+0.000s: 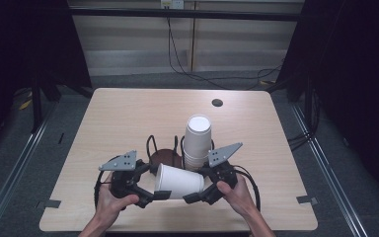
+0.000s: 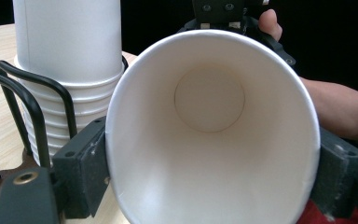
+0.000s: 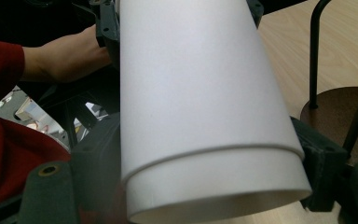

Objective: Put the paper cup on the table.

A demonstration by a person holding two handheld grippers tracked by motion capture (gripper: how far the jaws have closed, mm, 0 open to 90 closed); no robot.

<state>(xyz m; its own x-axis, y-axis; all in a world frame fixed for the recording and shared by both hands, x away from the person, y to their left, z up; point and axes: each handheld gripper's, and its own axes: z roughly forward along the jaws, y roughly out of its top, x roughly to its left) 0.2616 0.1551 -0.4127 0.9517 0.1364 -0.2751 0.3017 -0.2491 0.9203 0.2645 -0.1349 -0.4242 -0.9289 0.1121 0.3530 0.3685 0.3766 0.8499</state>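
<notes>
A white paper cup (image 1: 177, 181) lies on its side in the air, above the table's front edge. My left gripper (image 1: 157, 182) is shut on its rim end, and my right gripper (image 1: 197, 185) is shut on its base end. In the left gripper view I look straight into the cup's mouth (image 2: 209, 140), with the left gripper (image 2: 212, 172) pressing a pad on either side of the rim. In the right gripper view the cup's outer wall (image 3: 191, 84) runs away from me, and the right gripper (image 3: 209, 158) presses both sides near the base.
A stack of white cups (image 1: 197, 140) stands upright in a black wire holder with a round brown base (image 1: 165, 155), just behind the held cup. The light wooden table (image 1: 128, 118) has a dark cable hole (image 1: 217, 102) near its far edge.
</notes>
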